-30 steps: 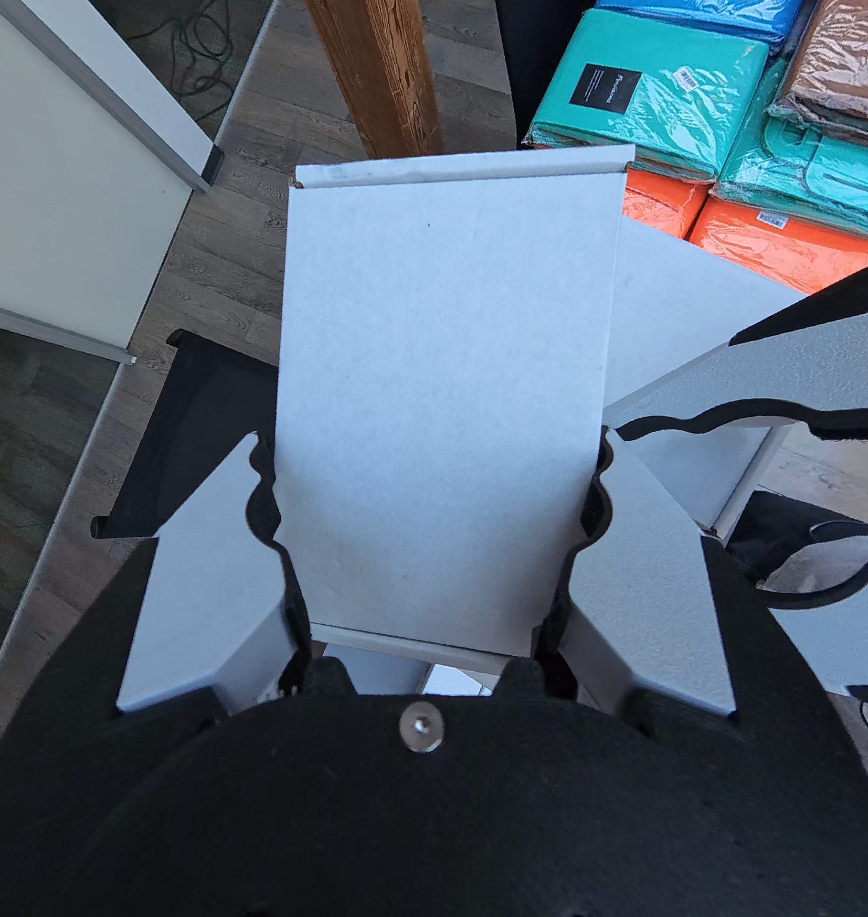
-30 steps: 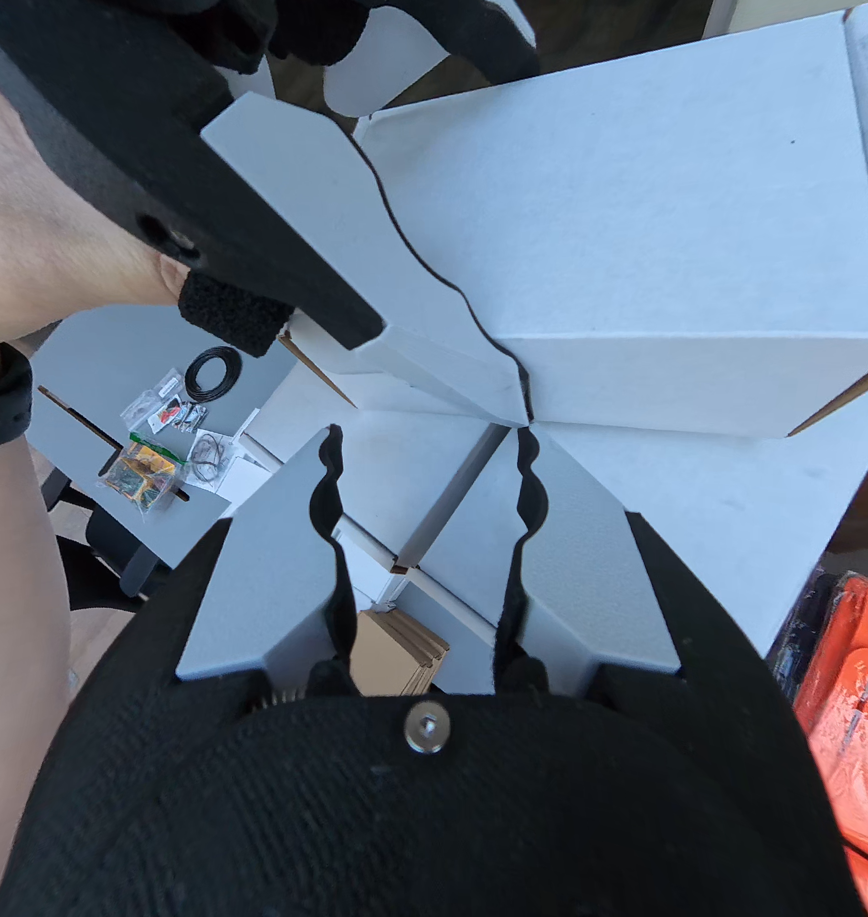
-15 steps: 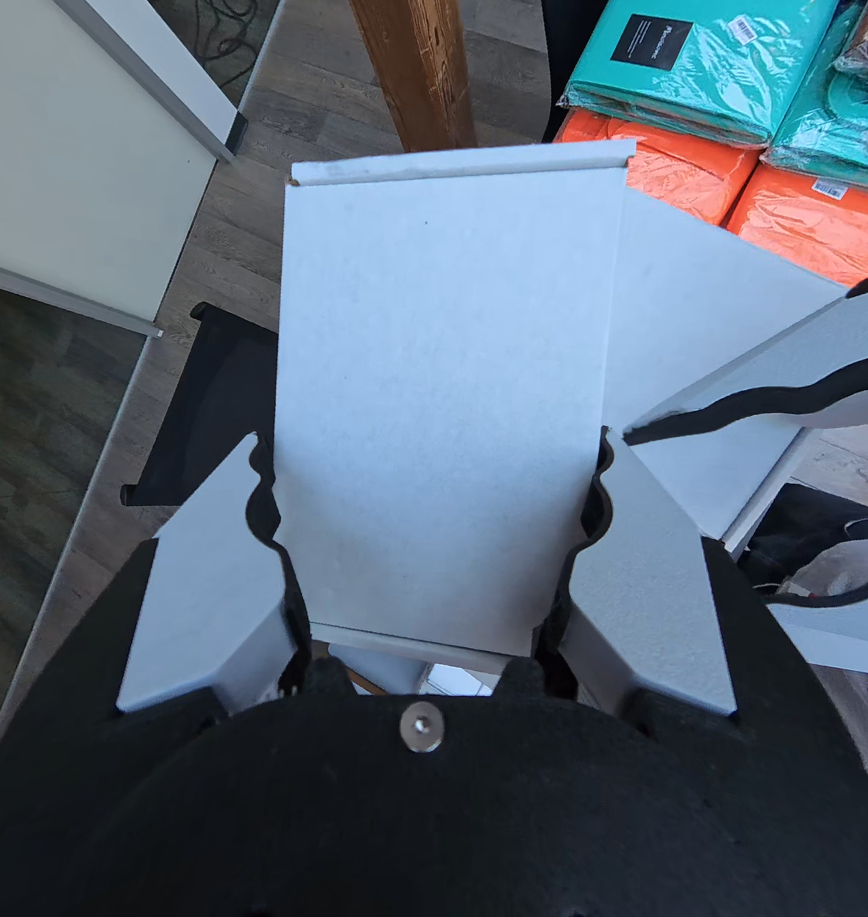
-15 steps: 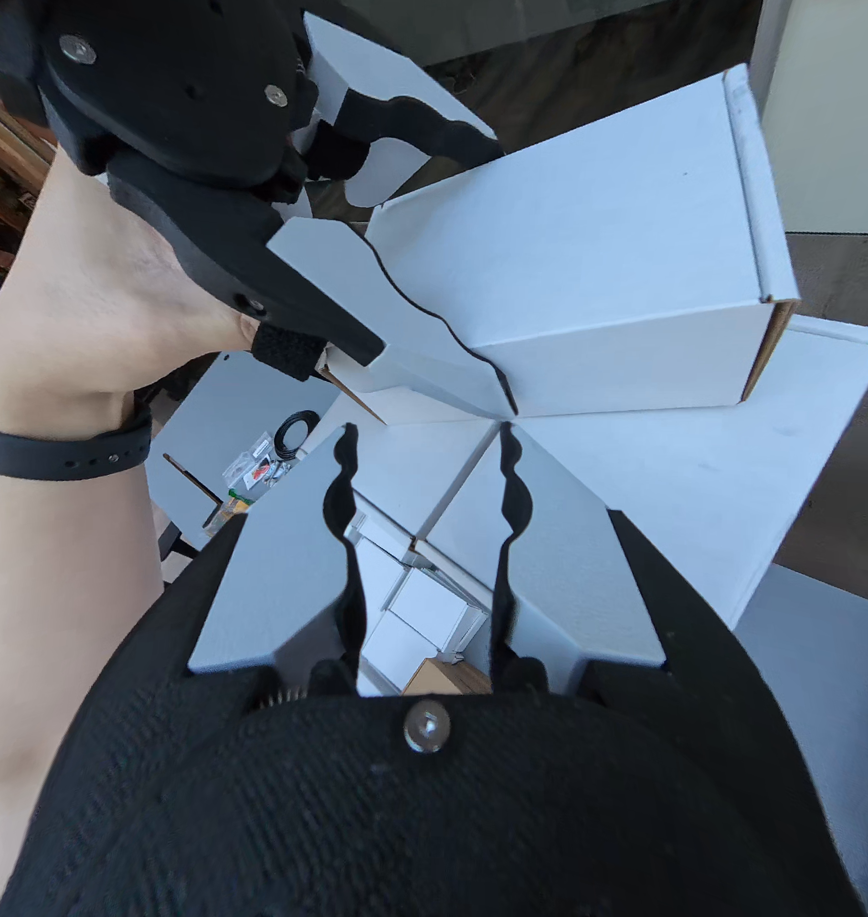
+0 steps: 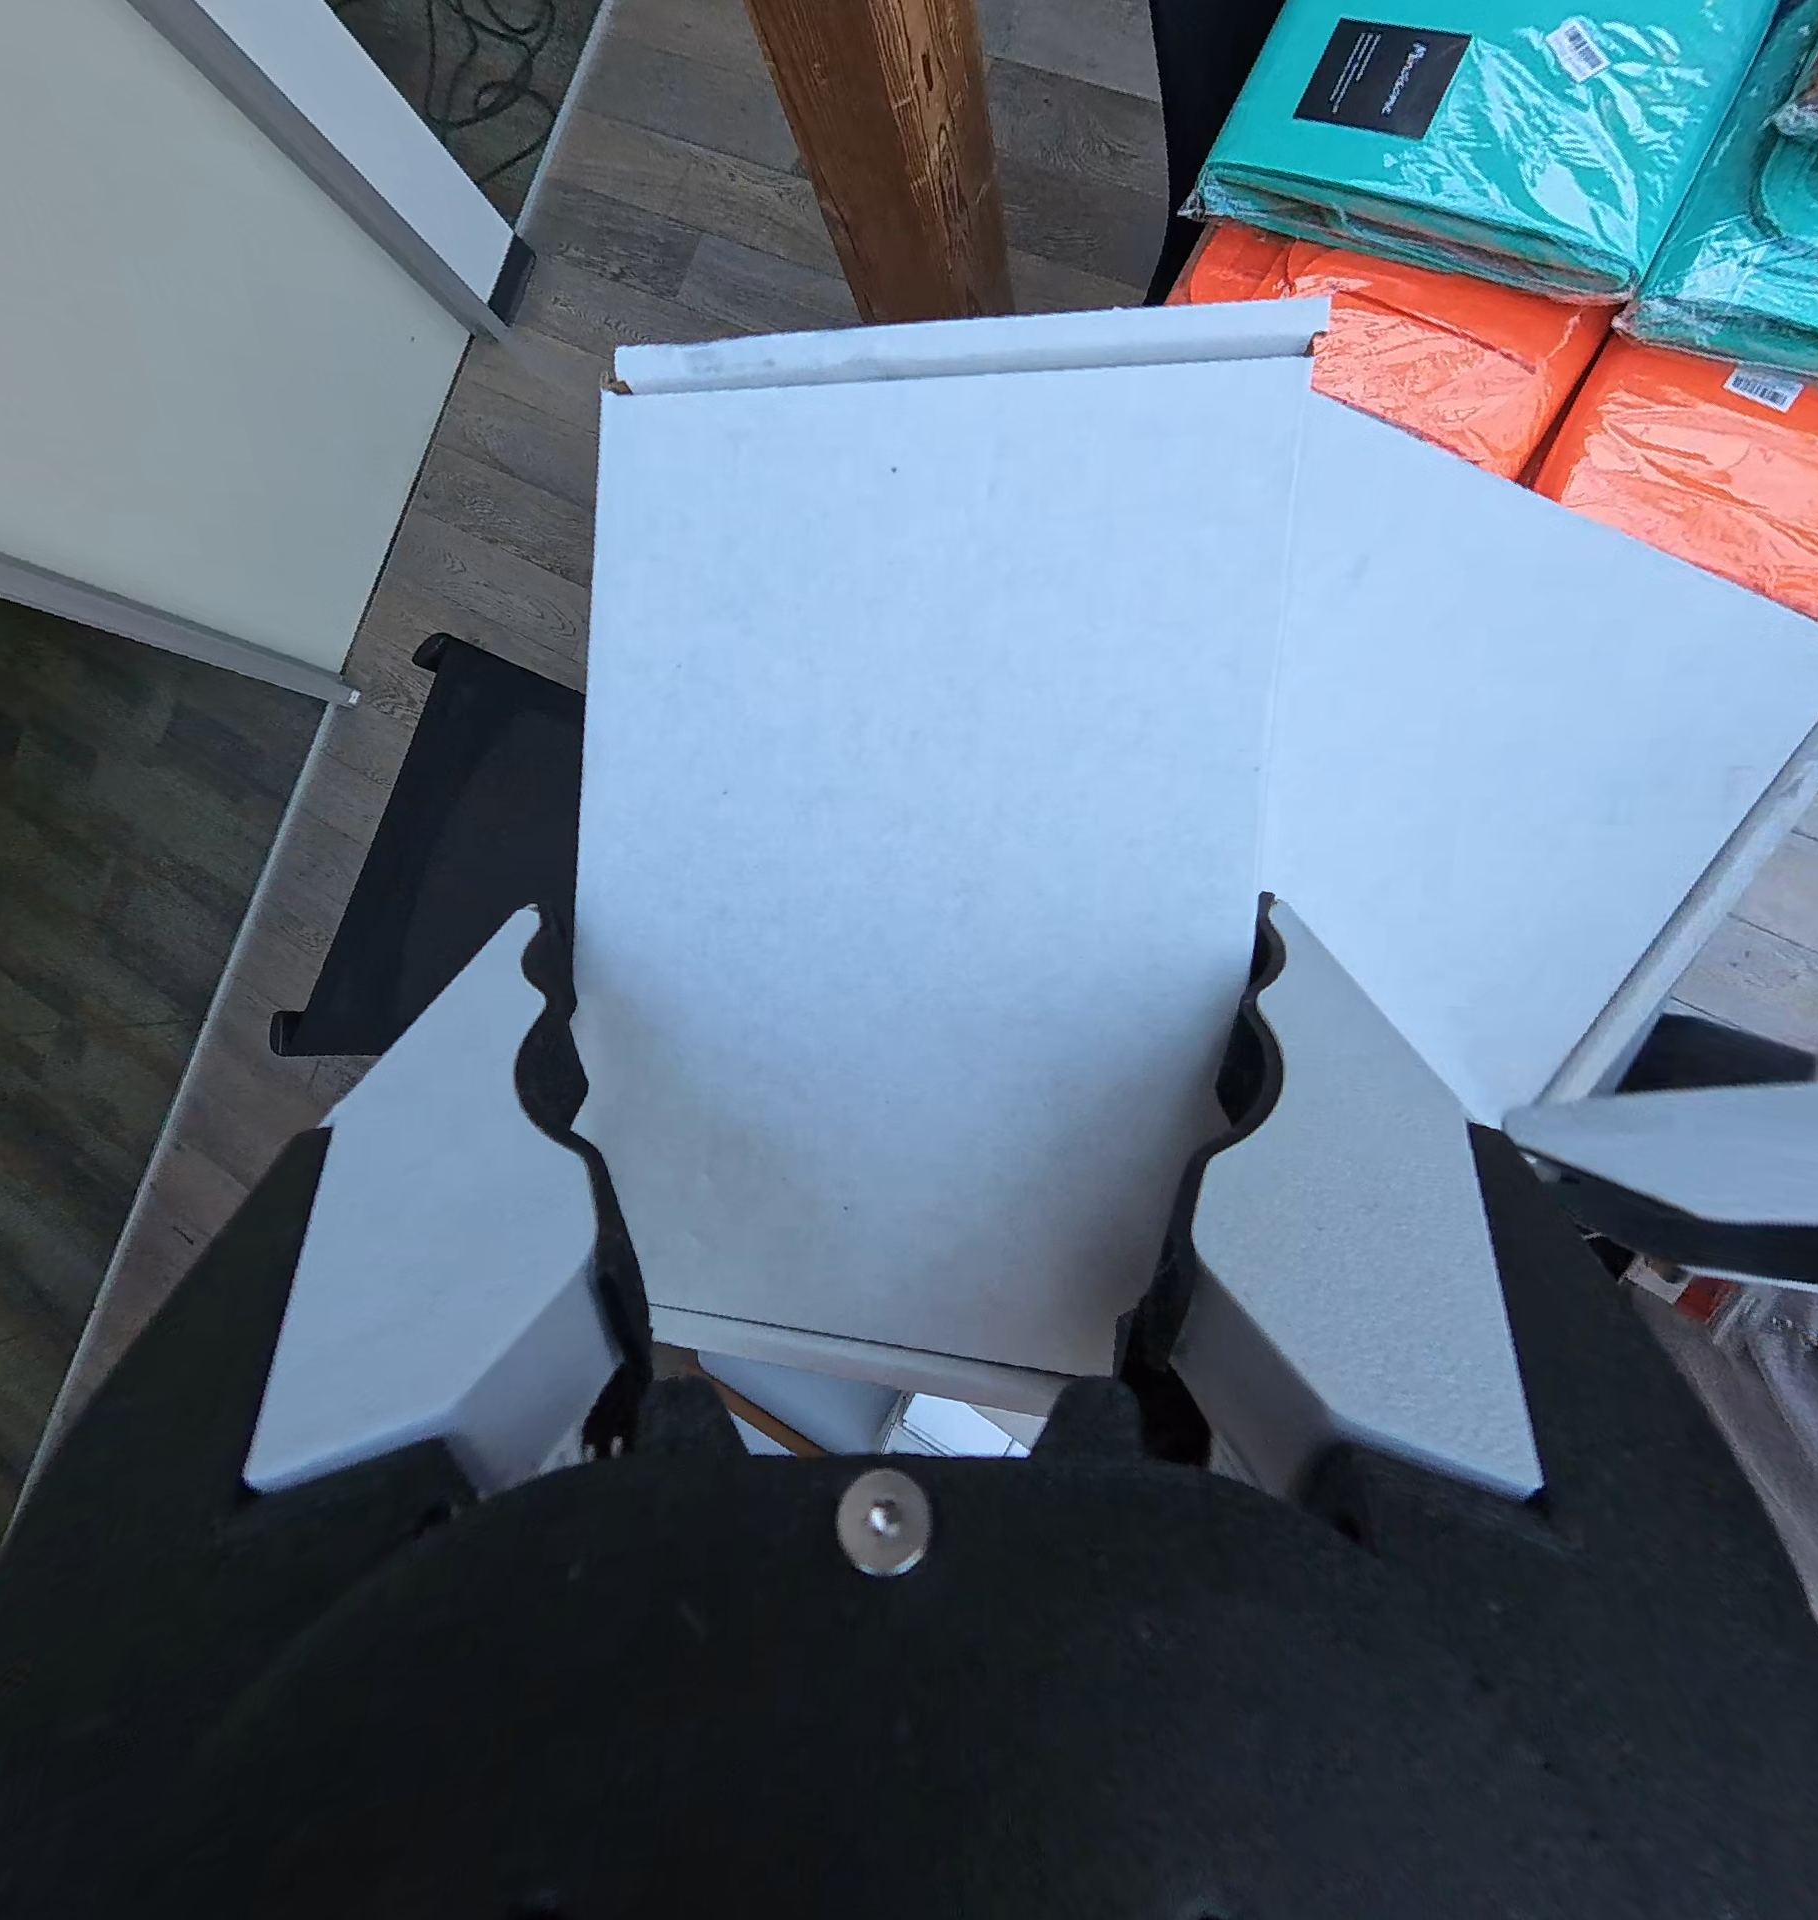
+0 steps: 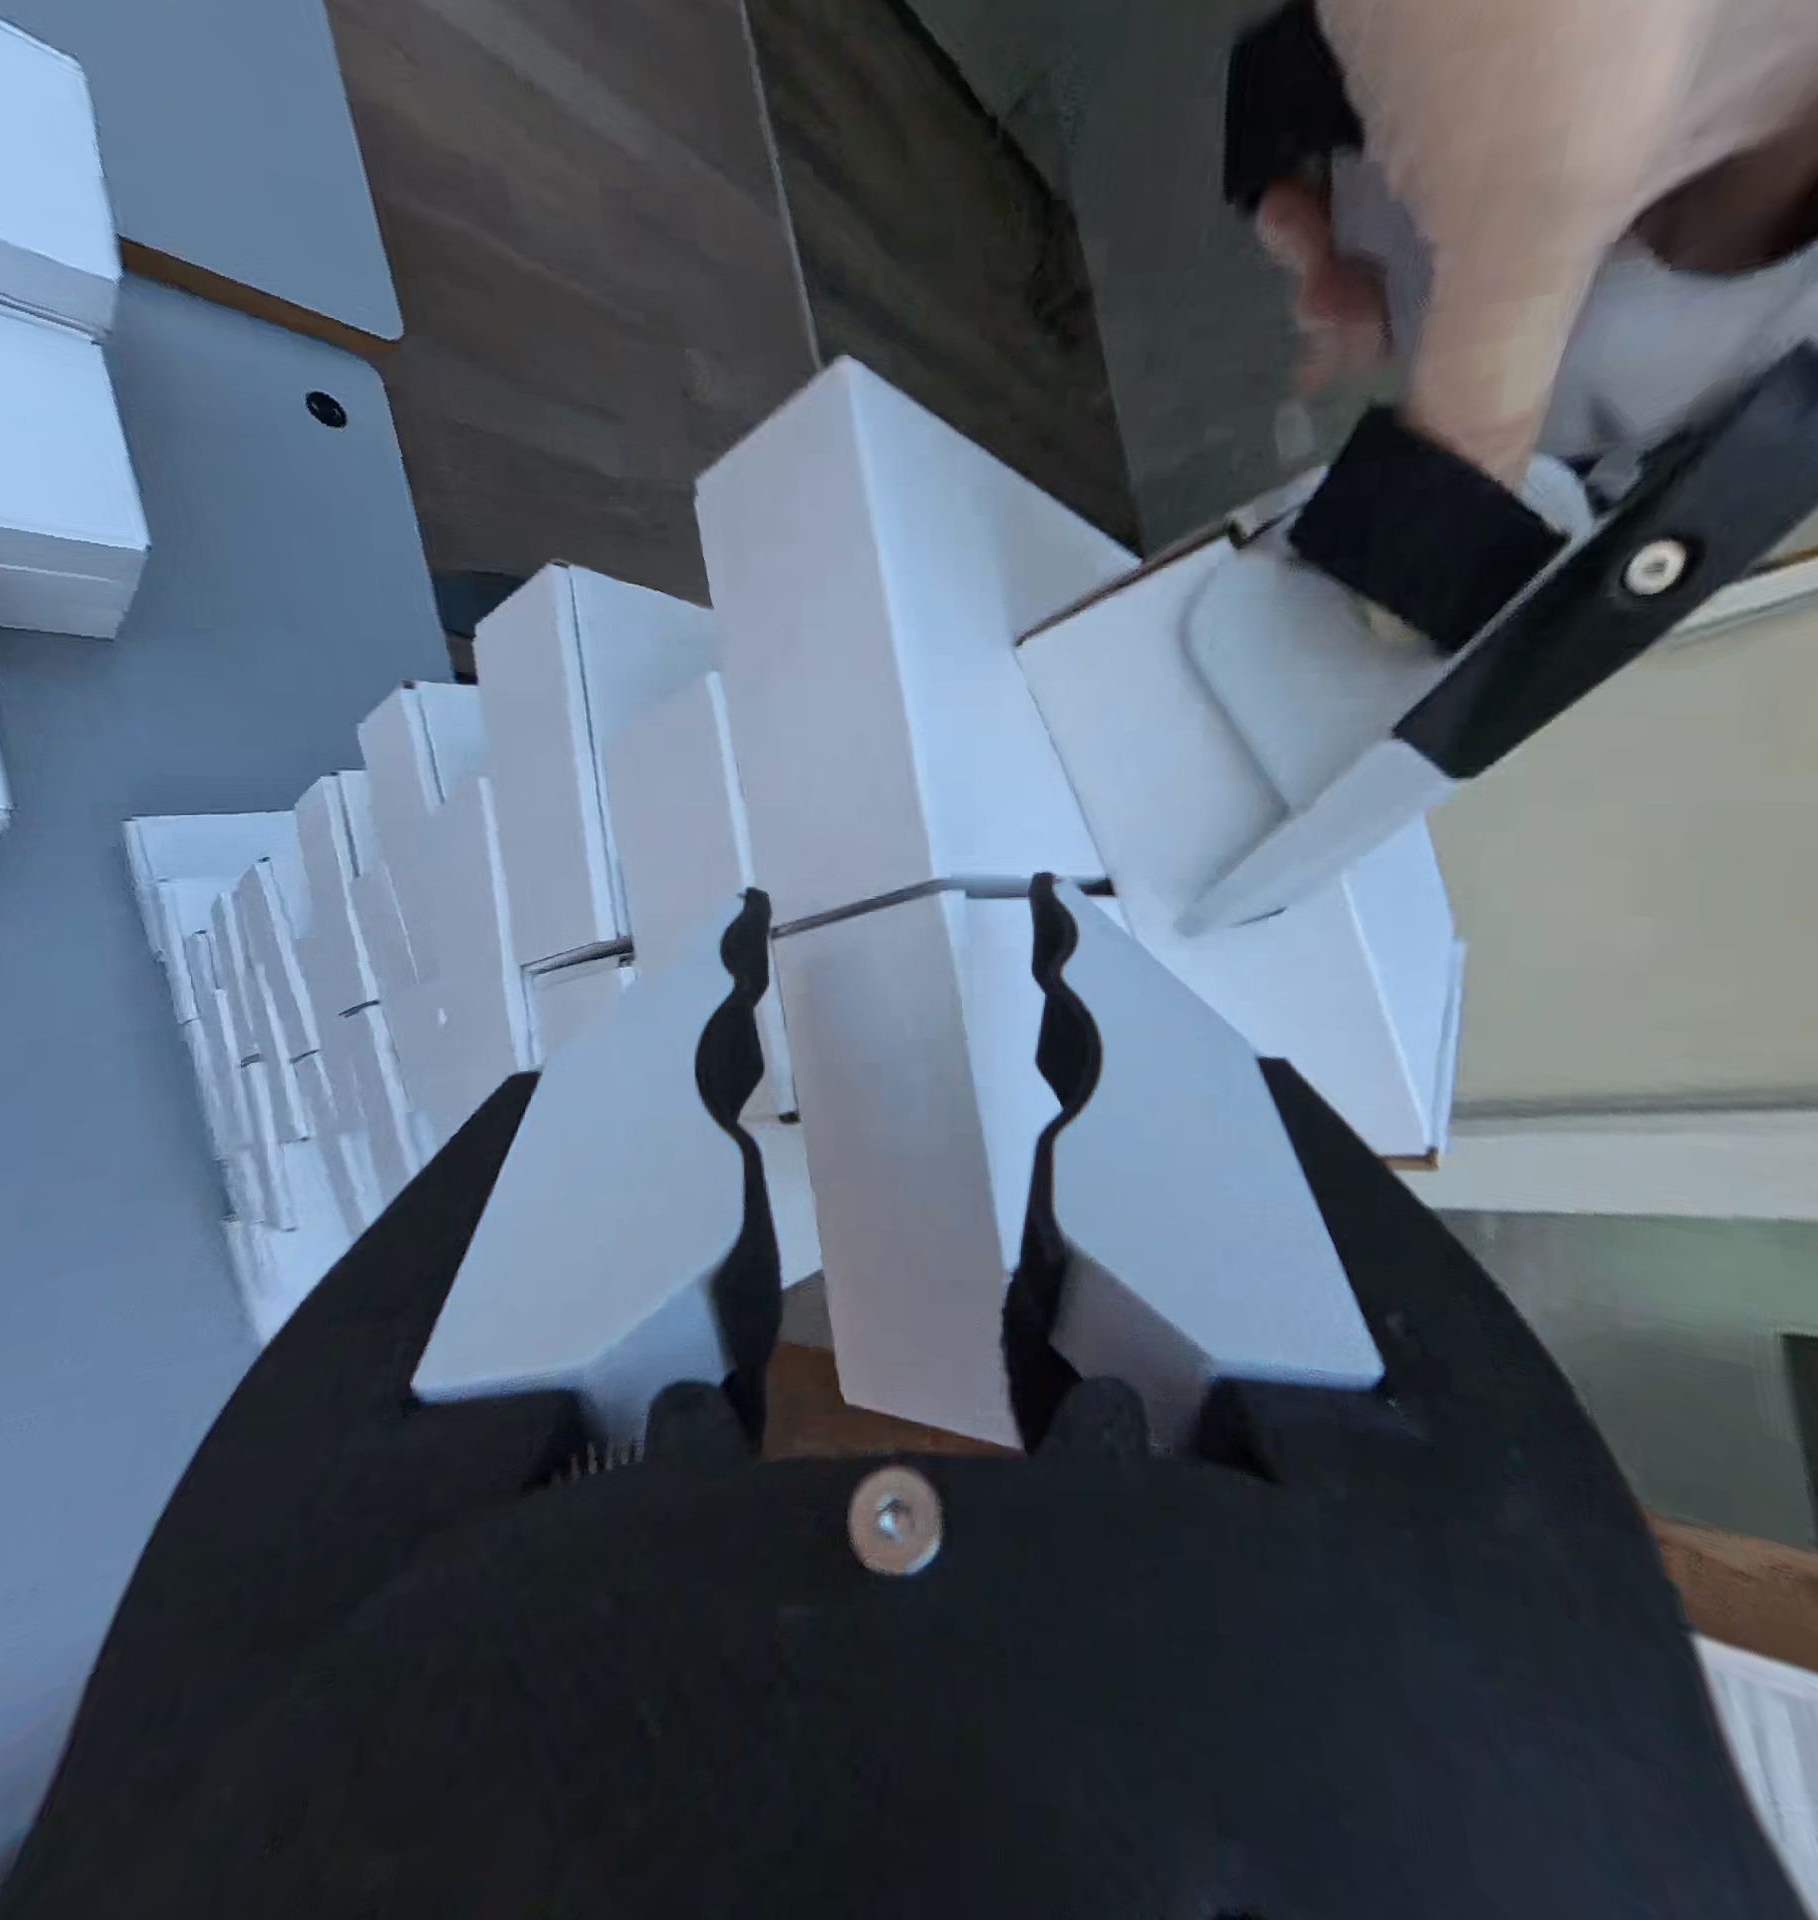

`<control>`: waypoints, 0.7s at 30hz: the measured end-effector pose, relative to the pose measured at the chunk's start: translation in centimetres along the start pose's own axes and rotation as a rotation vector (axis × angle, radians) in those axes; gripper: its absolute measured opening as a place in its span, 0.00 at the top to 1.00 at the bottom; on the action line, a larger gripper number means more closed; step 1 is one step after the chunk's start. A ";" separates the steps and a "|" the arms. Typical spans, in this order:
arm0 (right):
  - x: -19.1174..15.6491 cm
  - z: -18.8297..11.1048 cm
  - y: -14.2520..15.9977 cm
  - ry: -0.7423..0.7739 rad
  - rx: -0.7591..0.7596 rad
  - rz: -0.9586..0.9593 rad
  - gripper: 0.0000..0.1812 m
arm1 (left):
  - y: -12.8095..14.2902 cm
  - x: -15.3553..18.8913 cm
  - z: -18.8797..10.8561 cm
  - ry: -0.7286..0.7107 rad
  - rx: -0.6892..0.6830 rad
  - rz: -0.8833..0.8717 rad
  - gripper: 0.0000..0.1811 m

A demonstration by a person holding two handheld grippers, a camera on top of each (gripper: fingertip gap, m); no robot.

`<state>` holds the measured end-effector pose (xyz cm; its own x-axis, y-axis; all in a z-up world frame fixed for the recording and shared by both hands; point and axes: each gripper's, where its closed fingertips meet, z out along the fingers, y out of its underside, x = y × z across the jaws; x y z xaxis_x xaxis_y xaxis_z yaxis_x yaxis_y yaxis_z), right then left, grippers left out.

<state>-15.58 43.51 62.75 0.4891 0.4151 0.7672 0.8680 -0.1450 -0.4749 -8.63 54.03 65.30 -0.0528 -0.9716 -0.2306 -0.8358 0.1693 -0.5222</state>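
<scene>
My left gripper (image 5: 903, 909) is shut on a white cardboard box (image 5: 915, 831), gripping its two long sides. The box's lid flap (image 5: 1507, 790) hangs open to the right. In the right wrist view a person's hand (image 6: 1507, 208) holds the left gripper, and one of its fingers (image 6: 1300, 831) presses the box (image 6: 1123, 727). My right gripper (image 6: 894, 904) straddles the white lid flap (image 6: 884, 1091). Its jaws stand partly closed and the flap fills the gap between them. Motion blur hides whether the pads press it. One right finger (image 5: 1715, 1153) shows at the flap's lower corner.
A row of assembled white boxes (image 6: 417, 883) stands on the grey table (image 6: 74, 1039), with flat white cardboard stacks (image 6: 22, 468) beside it. Teal (image 5: 1456, 135) and orange (image 5: 1456, 364) wrapped packages, a wooden post (image 5: 884, 156) and a white panel (image 5: 157, 364) stand beyond the box.
The right gripper swung from under the box to straddle the lid flap, and its jaws narrowed. The left gripper kept its hold on the box and drifted slightly.
</scene>
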 end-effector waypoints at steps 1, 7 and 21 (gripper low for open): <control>0.0 -0.1 -0.5 0.042 0.032 -0.053 0.72 | 0.0 0.0 0.0 0.001 0.001 -0.001 0.31; 0.8 0.6 -0.5 0.224 0.069 -0.022 0.74 | 0.0 0.0 0.0 0.000 0.001 -0.001 0.31; 0.6 1.6 -0.3 0.360 0.220 0.434 0.72 | -0.3 -0.1 0.2 0.006 0.017 -0.011 0.31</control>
<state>-15.65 45.28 62.65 0.8264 0.0237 0.5626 0.5630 -0.0281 -0.8260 -8.27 54.13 65.27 -0.0469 -0.9745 -0.2193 -0.8267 0.1611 -0.5390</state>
